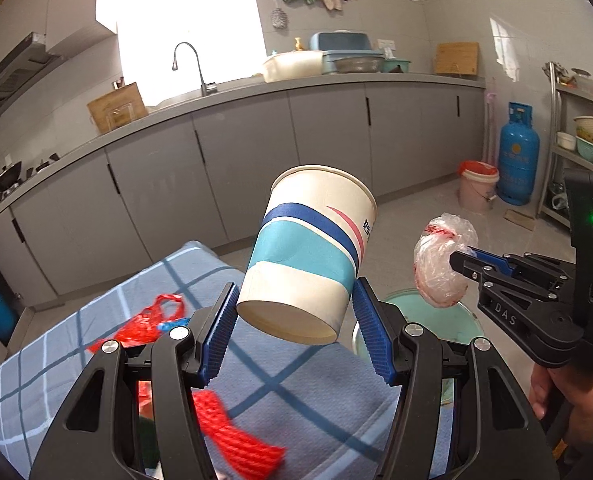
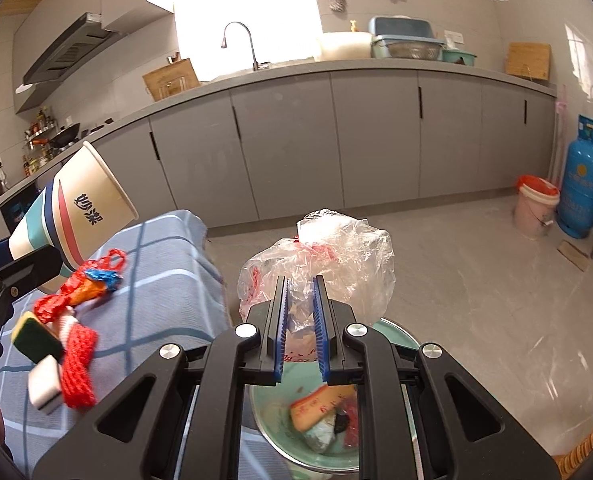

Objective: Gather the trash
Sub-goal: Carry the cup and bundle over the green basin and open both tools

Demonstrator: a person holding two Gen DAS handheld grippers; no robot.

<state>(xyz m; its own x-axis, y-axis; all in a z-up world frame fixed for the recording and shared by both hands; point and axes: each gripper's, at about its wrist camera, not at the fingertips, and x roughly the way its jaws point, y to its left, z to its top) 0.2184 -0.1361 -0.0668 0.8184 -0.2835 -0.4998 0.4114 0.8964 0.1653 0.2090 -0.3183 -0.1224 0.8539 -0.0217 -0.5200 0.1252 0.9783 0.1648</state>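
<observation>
My left gripper (image 1: 294, 312) is shut on a paper cup (image 1: 312, 248) with blue and teal bands, held tilted above the blue checked tablecloth (image 1: 296, 396). The cup also shows at the left of the right wrist view (image 2: 72, 208). My right gripper (image 2: 299, 286) is shut on a crumpled clear plastic bag (image 2: 328, 252) with red print, held over a green bin (image 2: 280, 436) that holds several scraps. The bag (image 1: 440, 260) and the right gripper (image 1: 462, 262) show at the right of the left wrist view, above the bin (image 1: 468, 320).
Red mesh netting (image 2: 78, 364), a green-yellow sponge (image 2: 34, 336), a white block (image 2: 46, 384) and a blue-orange wrapper (image 2: 96, 280) lie on the tablecloth. Grey kitchen cabinets (image 2: 336, 140) run along the back. A blue gas cylinder (image 2: 582, 184) and a pink bucket (image 2: 534, 206) stand at the right.
</observation>
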